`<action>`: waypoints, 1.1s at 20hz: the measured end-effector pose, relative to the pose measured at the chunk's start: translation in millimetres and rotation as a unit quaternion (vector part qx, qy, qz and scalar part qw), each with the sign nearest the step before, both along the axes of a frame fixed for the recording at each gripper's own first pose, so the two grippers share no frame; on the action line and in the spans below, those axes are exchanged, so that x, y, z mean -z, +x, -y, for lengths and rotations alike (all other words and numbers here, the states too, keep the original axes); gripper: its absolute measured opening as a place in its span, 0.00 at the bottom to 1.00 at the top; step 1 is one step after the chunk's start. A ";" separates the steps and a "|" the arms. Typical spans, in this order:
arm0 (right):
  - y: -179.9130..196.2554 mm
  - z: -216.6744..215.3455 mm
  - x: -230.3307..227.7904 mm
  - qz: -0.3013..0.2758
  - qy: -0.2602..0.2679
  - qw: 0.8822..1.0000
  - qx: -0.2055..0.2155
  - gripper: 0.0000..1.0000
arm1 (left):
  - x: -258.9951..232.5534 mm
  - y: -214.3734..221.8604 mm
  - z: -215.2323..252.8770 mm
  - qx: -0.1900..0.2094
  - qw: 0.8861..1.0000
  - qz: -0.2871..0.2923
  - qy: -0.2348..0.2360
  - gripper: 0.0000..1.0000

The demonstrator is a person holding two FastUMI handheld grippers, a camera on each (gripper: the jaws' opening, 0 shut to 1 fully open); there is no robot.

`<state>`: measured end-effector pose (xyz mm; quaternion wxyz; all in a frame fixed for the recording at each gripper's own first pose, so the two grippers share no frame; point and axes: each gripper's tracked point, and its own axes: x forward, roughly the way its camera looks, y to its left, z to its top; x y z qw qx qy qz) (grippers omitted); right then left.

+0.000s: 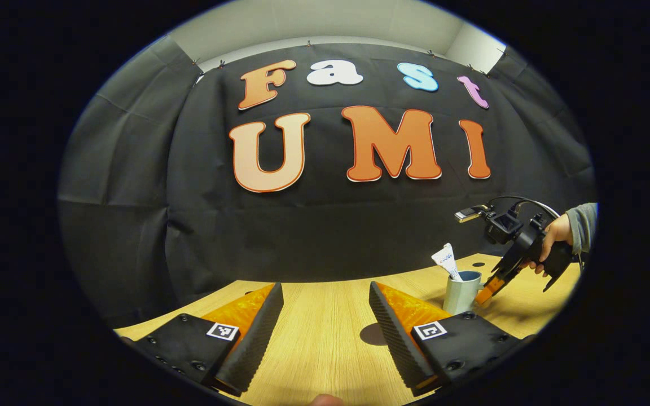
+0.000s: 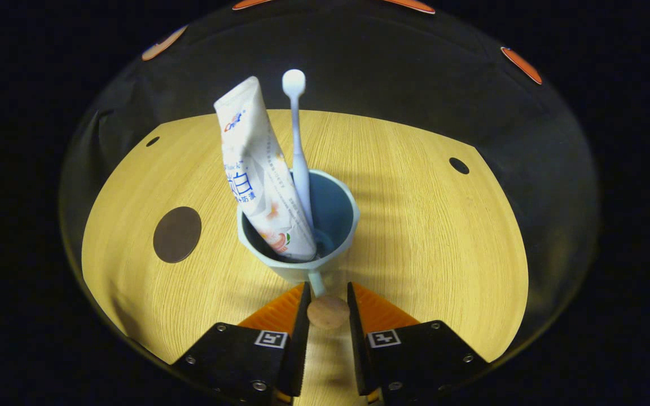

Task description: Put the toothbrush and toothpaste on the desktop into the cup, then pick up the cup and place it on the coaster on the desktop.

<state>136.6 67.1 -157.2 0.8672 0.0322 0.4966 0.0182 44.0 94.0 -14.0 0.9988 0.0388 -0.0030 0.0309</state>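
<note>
Right gripper view: the right gripper (image 2: 326, 307) pinches the handle of the cup (image 2: 298, 225) at frame centre, toothpaste (image 2: 260, 175) and toothbrush (image 2: 298, 146) inside. Lift it level and carry it steadily to the coaster (image 2: 176, 234) at left. Left gripper (image 1: 325, 332) jaws are spread over the worktop (image 1: 319, 338).

A staged recording booth, not a lived-in room: black cloth (image 1: 133, 214) is hanging as a backdrop behind a pale wooden desktop (image 1: 325, 338), a plain wall (image 1: 302, 22) is showing above it at 12 o'clock, and a person's hand (image 1: 553, 234) is gripping a camera-fitted handheld gripper at 3 o'clock.
</note>
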 end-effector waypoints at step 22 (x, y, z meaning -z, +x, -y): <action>4.1 -9.2 -6.9 0.070 0.062 0.995 -0.035 0.13 | 8.8 -1.9 3.9 0.002 1.000 -0.031 -0.008 0.96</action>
